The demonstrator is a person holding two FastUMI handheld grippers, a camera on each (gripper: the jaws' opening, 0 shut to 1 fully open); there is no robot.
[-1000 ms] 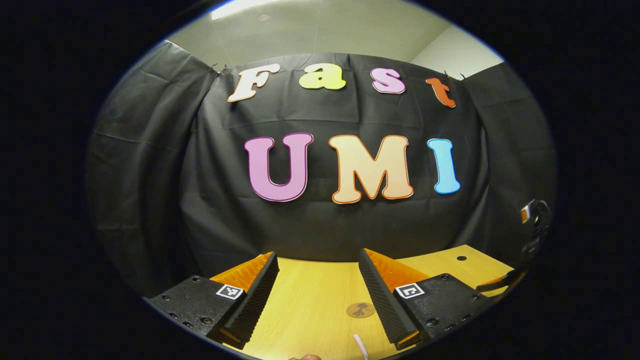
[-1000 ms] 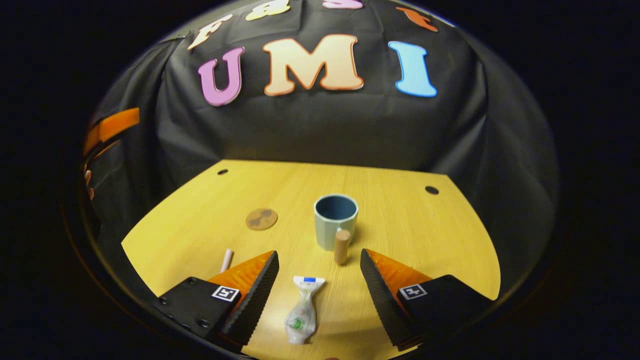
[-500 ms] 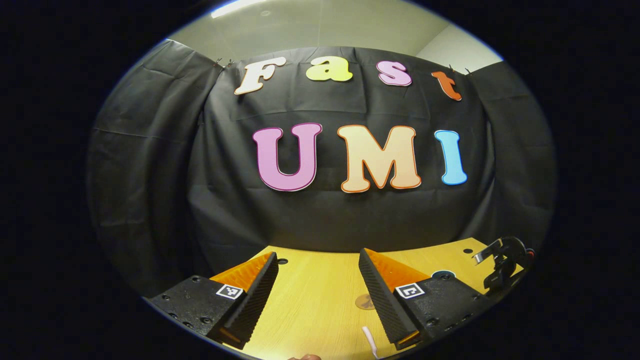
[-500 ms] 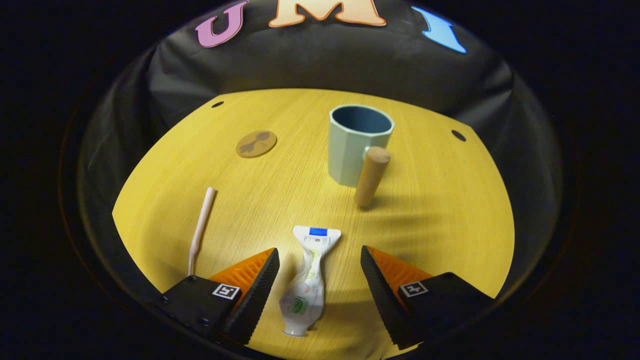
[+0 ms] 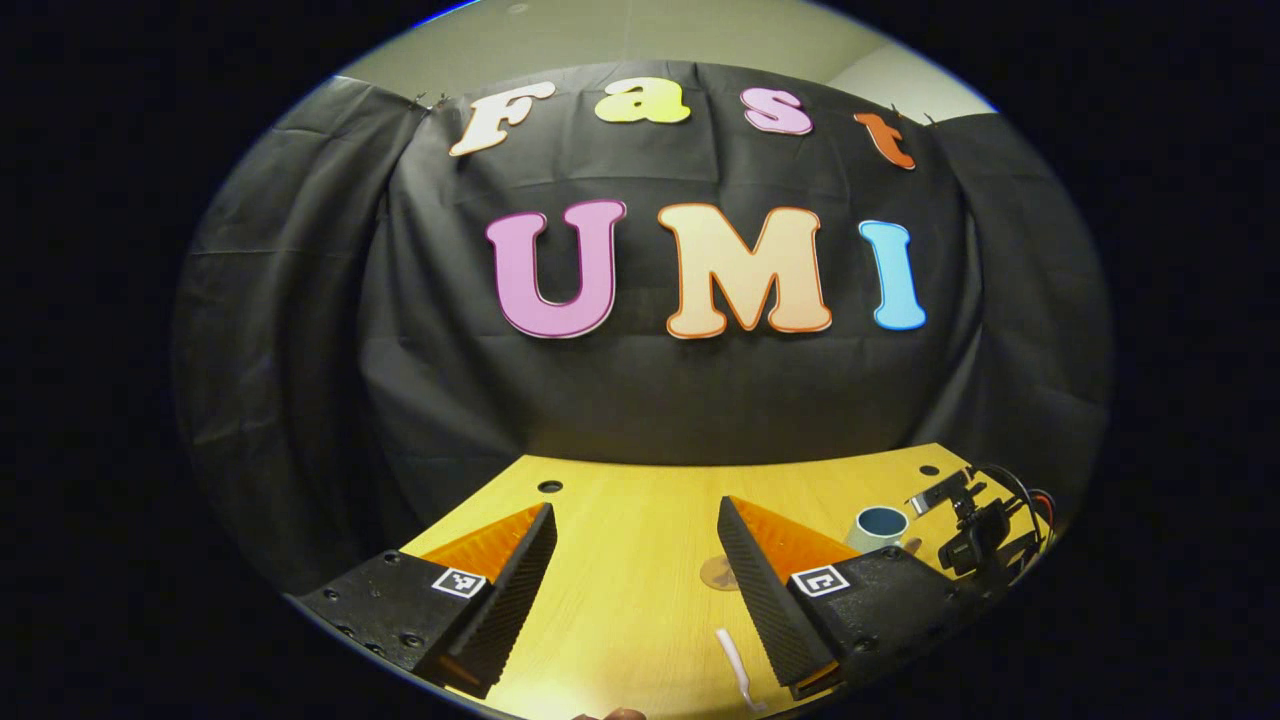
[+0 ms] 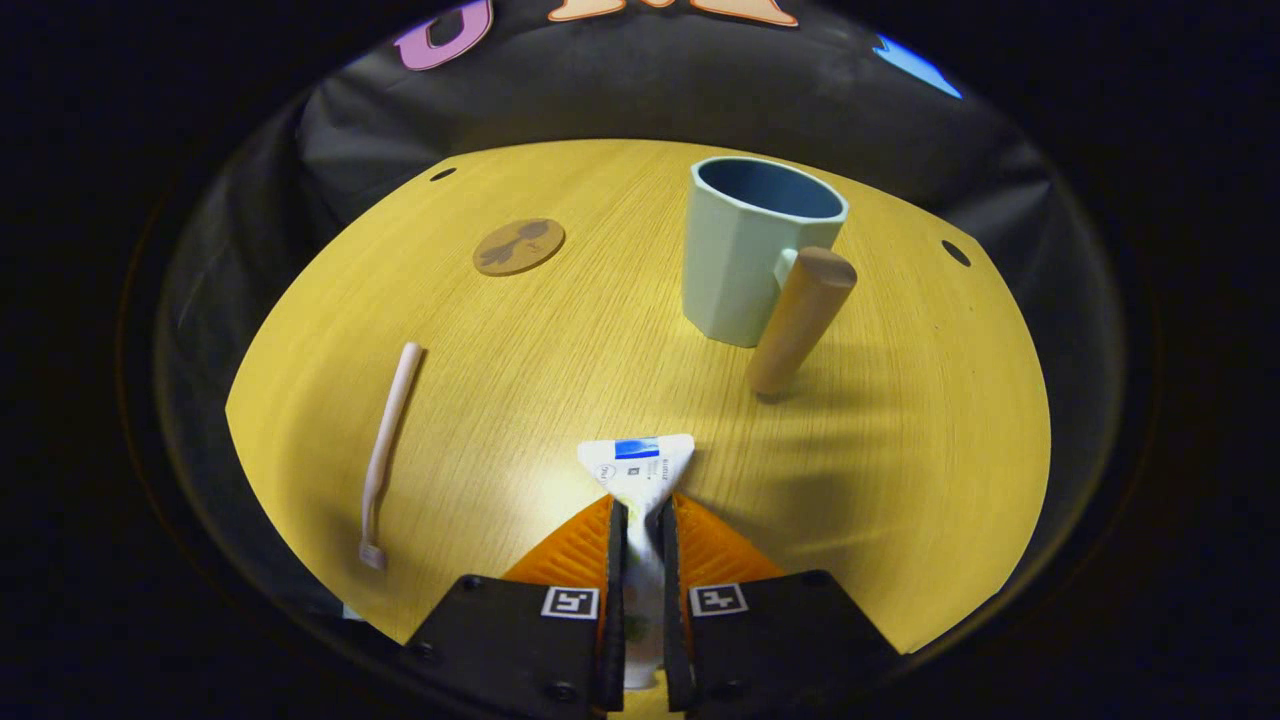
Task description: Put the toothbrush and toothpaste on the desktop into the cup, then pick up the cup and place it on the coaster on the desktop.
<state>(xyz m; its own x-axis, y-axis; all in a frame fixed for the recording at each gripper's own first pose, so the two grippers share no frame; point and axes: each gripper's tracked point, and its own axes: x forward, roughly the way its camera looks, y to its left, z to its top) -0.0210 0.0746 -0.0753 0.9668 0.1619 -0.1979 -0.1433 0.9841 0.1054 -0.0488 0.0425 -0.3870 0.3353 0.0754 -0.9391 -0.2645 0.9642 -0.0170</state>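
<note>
Altogether one toothbrush, one toothpaste, one cup.

Left gripper view low, level toward wall, right gripper view steep, close above desktop, both sharing cup

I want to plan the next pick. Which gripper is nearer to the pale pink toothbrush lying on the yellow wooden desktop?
Probably left. The left gripper is open, with the pale pink toothbrush just ahead by its right finger. The right gripper is shut on the white toothpaste tube, with the toothbrush apart at its left.
</note>
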